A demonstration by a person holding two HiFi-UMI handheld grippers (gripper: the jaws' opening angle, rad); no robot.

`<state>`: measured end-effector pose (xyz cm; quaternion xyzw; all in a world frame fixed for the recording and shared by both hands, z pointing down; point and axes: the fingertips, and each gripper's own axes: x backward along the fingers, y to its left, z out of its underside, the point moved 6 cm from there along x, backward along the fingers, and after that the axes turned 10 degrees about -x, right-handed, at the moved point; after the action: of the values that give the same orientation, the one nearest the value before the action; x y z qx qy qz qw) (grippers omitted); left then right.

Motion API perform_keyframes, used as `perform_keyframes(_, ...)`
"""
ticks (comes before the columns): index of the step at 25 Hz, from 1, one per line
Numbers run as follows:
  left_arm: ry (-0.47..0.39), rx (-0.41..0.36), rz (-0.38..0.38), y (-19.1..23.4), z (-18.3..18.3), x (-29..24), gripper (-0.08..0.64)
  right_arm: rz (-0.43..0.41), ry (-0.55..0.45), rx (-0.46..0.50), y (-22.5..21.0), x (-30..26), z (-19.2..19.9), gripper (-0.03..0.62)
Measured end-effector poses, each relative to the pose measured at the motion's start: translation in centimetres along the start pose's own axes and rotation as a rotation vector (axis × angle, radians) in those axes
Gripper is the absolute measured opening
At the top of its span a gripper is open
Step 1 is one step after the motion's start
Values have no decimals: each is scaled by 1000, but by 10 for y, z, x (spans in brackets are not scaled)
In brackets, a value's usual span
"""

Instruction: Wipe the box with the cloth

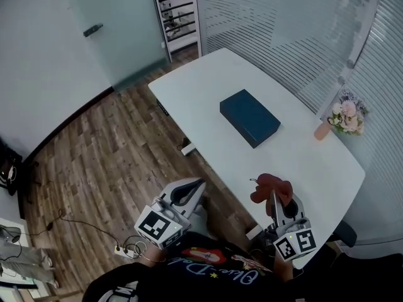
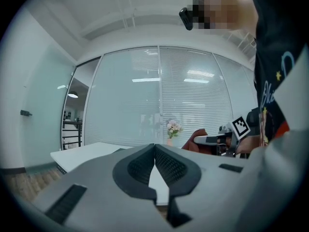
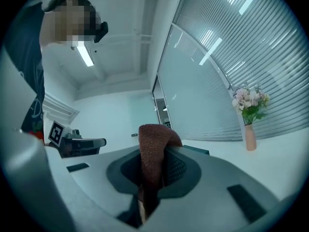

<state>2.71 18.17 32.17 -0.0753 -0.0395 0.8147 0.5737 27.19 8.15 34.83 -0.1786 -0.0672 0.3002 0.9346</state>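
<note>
Lengthwise, box [image 1: 249,117] diagonal on table [image 1: 208,80].

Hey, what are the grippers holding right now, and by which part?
The right gripper is shut on the cloth, pinching a bunched part; a fold sticks out past the jaws. The left gripper is shut and holds nothing.

In the head view the cloth [image 1: 271,189] bunches over the tip of the right gripper [image 1: 275,200] and covers its jaws. That gripper also hides the near right corner of the tabletop [image 1: 208,80]. The bottom edge cuts off the shirt print [image 1: 208,264]. In the right gripper view the cloth's lower end drops out of sight between the jaws, and the box [image 3: 195,150] is only a dark sliver behind them. In the left gripper view the body of the left gripper [image 2: 154,148] blocks the tabletop's near edge.
</note>
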Motion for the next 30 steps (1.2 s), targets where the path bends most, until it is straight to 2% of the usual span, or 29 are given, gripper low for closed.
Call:
perform_keyframes(3, -6, 11, 43, 26, 8, -29, 5, 31, -32, 19, -5, -18, -10, 43)
perform_keyframes(10, -101, -60, 180, 108, -4, -119, 5, 151, -110, 59, -24, -80, -33, 43)
perform_keyframes(15, -109, -45, 260, 157, 10, -172, 5, 224, -138, 83, -39, -128, -43, 43)
perform_keyframes(19, -91, -40, 286, 190, 27, -204, 5, 267, -140, 116, -59, -167, -45, 44)
perform_keyframes(24, -81, -32, 317, 227, 69, -241, 5, 299, -163, 192, -93, -219, -36, 44)
perform_keyframes(30, -89, -43, 368, 256, 76, -274, 5, 304, -122, 280, -119, -282, -57, 44)
